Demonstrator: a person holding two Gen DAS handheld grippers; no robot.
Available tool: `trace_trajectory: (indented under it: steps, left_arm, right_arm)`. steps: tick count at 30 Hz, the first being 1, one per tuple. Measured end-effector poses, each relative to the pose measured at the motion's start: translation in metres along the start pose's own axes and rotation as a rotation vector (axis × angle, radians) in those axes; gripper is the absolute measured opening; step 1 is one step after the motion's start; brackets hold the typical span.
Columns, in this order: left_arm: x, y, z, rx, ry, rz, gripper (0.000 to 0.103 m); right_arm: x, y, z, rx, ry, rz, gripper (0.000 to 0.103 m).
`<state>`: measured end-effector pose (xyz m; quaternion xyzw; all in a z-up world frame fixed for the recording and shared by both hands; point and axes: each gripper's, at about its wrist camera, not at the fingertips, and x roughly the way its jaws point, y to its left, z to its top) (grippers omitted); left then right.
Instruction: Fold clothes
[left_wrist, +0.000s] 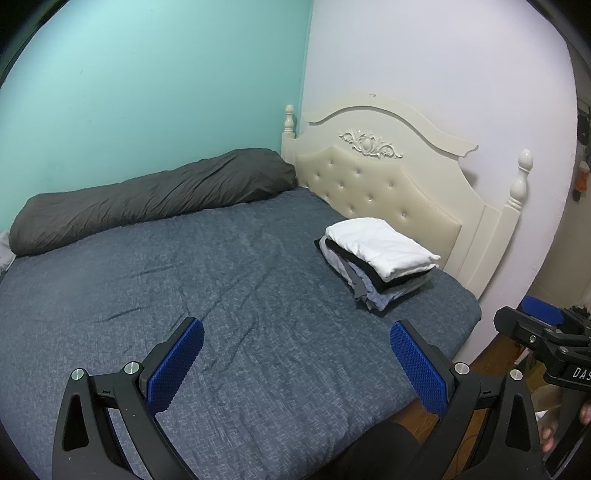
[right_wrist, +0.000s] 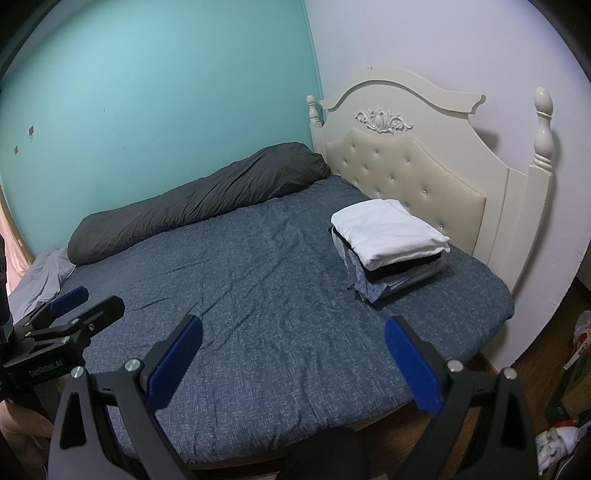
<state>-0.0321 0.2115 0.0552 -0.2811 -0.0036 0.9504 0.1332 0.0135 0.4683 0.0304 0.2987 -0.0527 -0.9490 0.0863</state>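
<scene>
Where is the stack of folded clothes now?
In both wrist views, the stack of folded clothes lies on the bed's right side, beside the cream headboard.

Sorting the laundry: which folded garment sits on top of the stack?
The white garment tops the stack; the black, grey and blue pieces lie beneath it.

we see a bed (left_wrist: 221, 280) covered in a mottled dark blue sheet, with a long dark grey bolster pillow (left_wrist: 155, 201) lying along the teal wall (left_wrist: 155, 85). a cream headboard (left_wrist: 384, 177) with tufted padding and a carved crest stands against the pale lilac wall (left_wrist: 443, 66). beside the bed we see wooden floor (right_wrist: 532, 373) with some clutter (right_wrist: 576, 369) at the right edge.
</scene>
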Motion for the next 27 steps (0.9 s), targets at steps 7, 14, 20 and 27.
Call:
trace_trajectory:
  steps: [7,14,20,27]
  left_arm:
    - [0.0009,-0.0003,-0.0003,0.0,0.001,0.003,0.103]
    - [0.0012,-0.0007,-0.0017,0.001,0.004,-0.001,0.103]
    - [0.0017,-0.0001,-0.0022,-0.001,0.008,-0.002,0.103]
    - [0.0031,0.001,-0.0026,-0.006,0.013,0.002,0.103]
  right_arm:
    - [-0.0001,-0.0019,-0.0008,0.004,0.0,-0.002,0.1]
    - [-0.0001,-0.0015,-0.0019,0.006,0.004,-0.004,0.1]
    - [-0.0007,-0.0012,-0.0029,0.009,0.005,-0.006,0.1]
    - [-0.0016,-0.0001,-0.0029,0.009,0.004,-0.006,0.1]
